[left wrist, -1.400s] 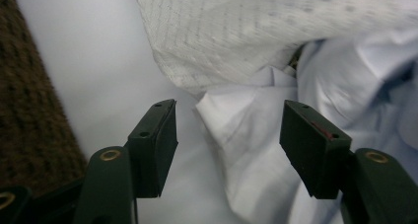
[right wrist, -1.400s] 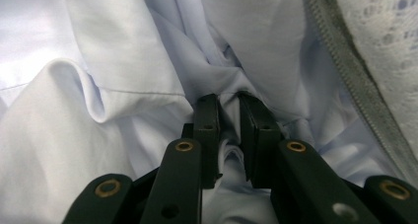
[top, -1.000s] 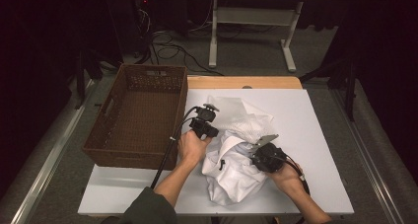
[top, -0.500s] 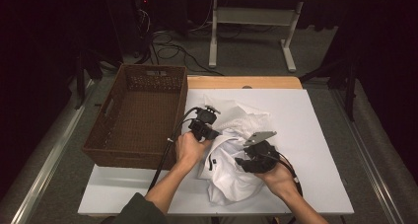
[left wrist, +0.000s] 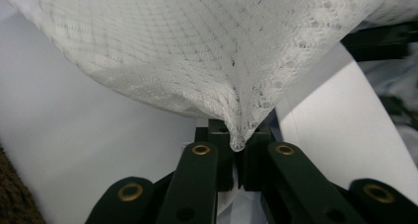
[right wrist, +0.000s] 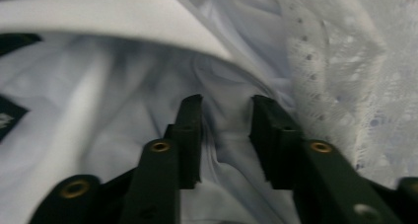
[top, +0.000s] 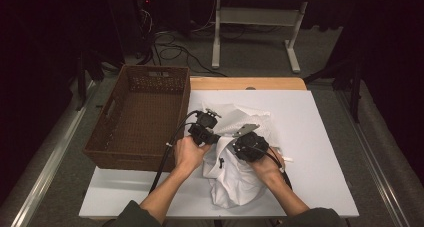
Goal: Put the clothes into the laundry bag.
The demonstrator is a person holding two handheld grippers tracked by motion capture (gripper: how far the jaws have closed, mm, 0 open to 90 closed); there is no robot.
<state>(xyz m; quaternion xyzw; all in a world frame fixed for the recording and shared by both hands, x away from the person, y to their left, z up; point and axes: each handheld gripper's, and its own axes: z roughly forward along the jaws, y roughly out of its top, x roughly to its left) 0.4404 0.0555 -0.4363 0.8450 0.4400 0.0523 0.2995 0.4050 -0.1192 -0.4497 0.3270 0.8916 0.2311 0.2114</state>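
White garment: soft crumpled cloth, part smooth weave, part openwork lace with a scalloped edge, heaped on the white matte surface just right of the basket. Left hand-held gripper clamped on a lace corner, the fabric draping from it; right hand-held gripper has just been closing, its ribbed black pads apart with smooth cloth between, unpinched. Brown woven rectangular basket, handle slots in its walls, holds nothing.

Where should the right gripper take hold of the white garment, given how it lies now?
On the smooth fold between its open jaws, coming straight down from above. The right gripper straddles that ridge of the white garment, while the left gripper pinches the lace edge, so the bunched cloth offers a raised fold.
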